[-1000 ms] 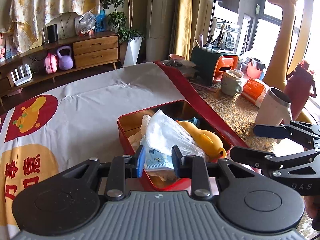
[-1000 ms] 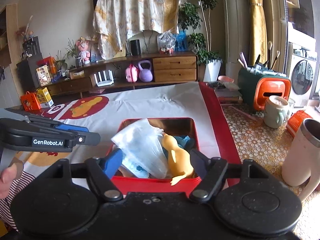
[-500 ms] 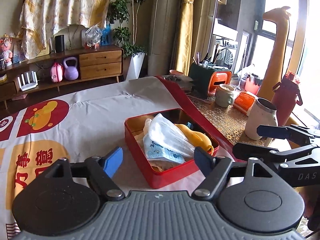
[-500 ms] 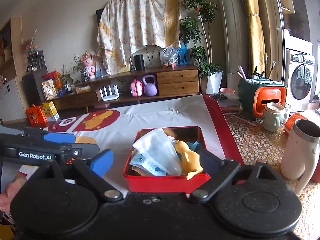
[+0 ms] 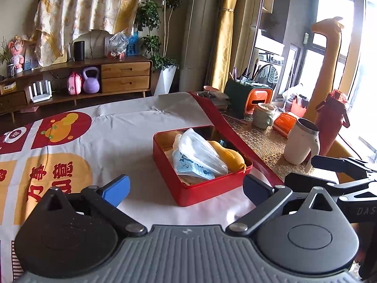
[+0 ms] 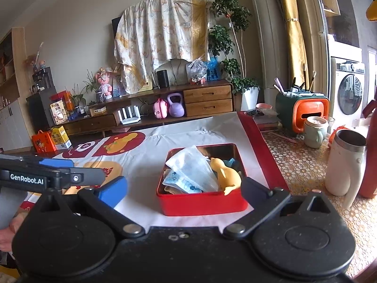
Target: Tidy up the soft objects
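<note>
A red tin (image 5: 207,191) sits on the white cloth, holding a clear-wrapped white pack (image 5: 200,148), a blue face mask (image 5: 190,171) and a yellow duck toy (image 5: 229,156). My left gripper (image 5: 186,189) hovers short of the tin's near wall, its jaws opening wide with nothing between them. In the right wrist view the same tin (image 6: 202,204) shows the pack (image 6: 190,167), the mask (image 6: 179,185) and the duck (image 6: 226,176). My right gripper (image 6: 183,189) is also back from the tin, jaws opening and empty. Each gripper appears at the edge of the other's view.
To the right of the cloth's red border stand a white tumbler (image 5: 301,142), a pale green cup (image 5: 262,115), a red bottle (image 5: 331,122) and a green and orange holder (image 5: 249,94). A hand (image 6: 9,233) holds the left gripper at the lower left.
Both grippers drew back from the tin and spread their jaws wider. The left one let go of the blue mask, which now lies in the tin.
</note>
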`<state>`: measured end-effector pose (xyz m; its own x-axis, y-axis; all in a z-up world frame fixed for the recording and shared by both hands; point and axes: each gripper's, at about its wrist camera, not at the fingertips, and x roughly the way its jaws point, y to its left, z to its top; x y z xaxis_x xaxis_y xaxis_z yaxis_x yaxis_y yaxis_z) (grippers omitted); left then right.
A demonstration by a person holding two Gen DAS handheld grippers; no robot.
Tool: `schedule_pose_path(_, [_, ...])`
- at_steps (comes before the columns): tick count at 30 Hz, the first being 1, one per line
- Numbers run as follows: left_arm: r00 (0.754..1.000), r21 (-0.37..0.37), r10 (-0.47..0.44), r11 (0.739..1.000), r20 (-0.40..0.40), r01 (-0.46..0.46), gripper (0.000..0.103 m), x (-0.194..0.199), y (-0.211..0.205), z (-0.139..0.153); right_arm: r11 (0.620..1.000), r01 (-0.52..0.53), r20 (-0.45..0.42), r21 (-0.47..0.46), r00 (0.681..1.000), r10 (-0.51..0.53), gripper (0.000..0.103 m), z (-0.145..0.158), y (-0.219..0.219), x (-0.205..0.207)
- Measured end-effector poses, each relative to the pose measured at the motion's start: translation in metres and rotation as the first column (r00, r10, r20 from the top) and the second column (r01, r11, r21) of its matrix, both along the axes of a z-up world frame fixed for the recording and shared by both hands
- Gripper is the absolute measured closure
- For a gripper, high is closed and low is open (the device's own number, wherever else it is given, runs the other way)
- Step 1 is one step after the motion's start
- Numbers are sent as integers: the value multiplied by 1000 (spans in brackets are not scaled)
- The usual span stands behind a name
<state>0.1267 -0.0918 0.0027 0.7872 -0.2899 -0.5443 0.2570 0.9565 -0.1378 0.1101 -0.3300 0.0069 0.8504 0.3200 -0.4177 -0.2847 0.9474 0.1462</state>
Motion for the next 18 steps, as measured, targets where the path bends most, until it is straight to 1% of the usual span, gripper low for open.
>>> schedule_pose_path(3, [1000,6,5,1000,1,-5,0,-9,-1,0,1000,4,6,10,1000,-4,0,1,0,-6])
schedule_pose_path(7, [1000,21,20,1000,6,-20,0,-21,-2,-1,1000,-3,15,-4,1000,3,0,3,3,-13])
schedule_pose_path(11, [999,13,39,999,26,-39,0,-30,0,2,1000,4,25,-20,1000,-4,0,5,6,-17])
schedule_pose_path(18, [997,-6,64,998,52,-64,0,-35,4,8,1000,27,34,-9,999,-27,0,7,5,-18])
